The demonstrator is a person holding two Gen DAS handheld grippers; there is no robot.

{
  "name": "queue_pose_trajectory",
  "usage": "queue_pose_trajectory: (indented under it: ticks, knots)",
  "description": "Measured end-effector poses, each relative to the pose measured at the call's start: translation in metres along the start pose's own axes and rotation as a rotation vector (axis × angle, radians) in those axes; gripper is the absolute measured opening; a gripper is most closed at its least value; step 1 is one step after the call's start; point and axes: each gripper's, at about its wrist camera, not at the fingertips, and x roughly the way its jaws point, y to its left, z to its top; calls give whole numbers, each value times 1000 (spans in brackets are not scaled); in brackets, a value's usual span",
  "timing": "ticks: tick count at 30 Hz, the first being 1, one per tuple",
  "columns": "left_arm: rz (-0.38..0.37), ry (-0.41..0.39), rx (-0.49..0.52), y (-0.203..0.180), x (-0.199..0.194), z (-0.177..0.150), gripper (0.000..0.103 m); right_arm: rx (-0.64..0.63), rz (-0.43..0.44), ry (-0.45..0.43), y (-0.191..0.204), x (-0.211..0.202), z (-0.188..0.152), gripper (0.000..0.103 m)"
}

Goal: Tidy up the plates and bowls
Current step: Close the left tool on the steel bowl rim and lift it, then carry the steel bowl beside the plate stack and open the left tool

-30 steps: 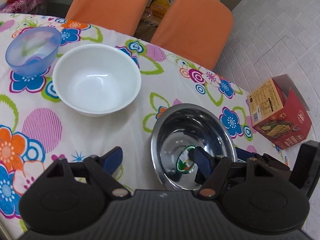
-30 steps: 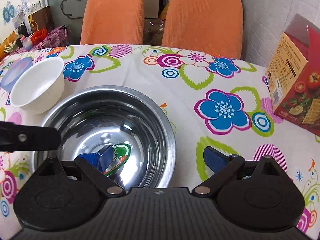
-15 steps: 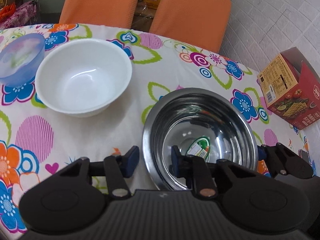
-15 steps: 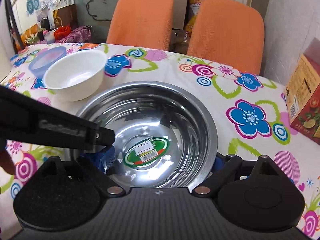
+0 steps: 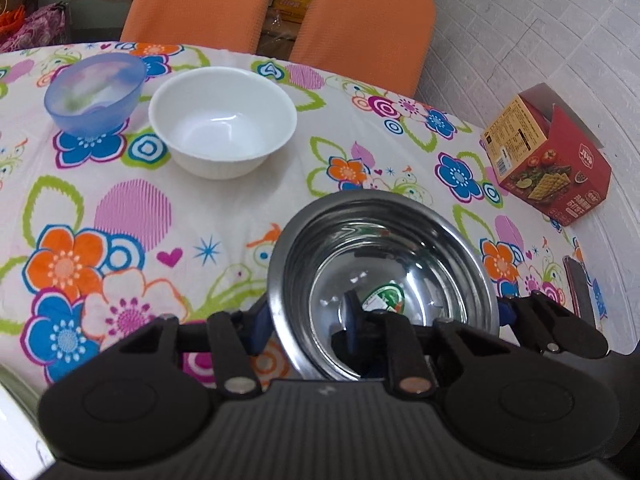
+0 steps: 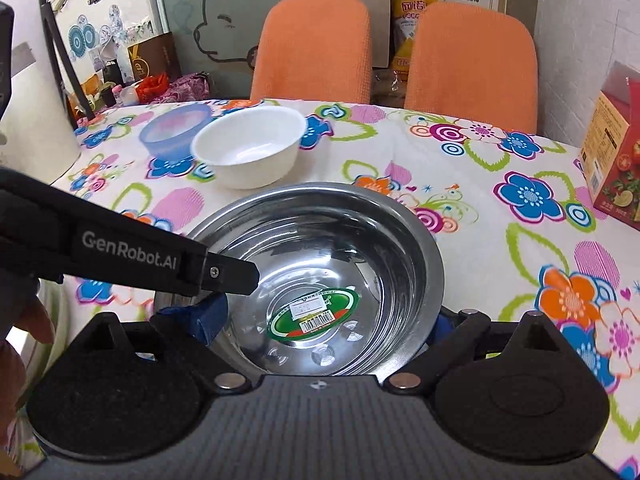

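The left gripper point(image 5: 306, 326) pinched the near-left rim of the shiny round steel bowl point(image 5: 384, 264), one blue pad outside, the other inside. The right gripper point(image 6: 320, 326) spanned that same bowl, its blue-padded fingers point(image 6: 208, 316) set wide at opposite sides of the rim; firm contact could not be judged. A green oval sticker point(image 6: 314, 314) lay on the bowl's bottom. Farther off on the flowered tablecloth point(image 5: 132, 216) stood a white ceramic bowl point(image 5: 224, 120) beside a translucent blue plastic bowl point(image 5: 94, 90). A red cracker box point(image 5: 548, 156) stood well apart to the right.
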Motion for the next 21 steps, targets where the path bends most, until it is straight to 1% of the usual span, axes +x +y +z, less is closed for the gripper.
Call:
queue_pose_trajectory:
  ticks: [5, 10, 13, 17, 21]
  knots:
    - [9, -7, 33, 16, -33, -39, 19, -44, -2, -42, 40, -26, -29, 85]
    - [12, -9, 55, 34, -59, -77, 19, -21, 23, -67, 68, -43, -60, 85]
    - [1, -18, 79, 37, -70, -93, 19, 11, 17, -80, 74, -53, -72, 85]
    - [-11, -38, 130, 30, -80, -111, 19, 66, 9, -93, 75, -67, -89, 85]
    - [-3, -39, 169, 23, -77, -120, 19, 103, -1, -82, 73, -66, -97, 85]
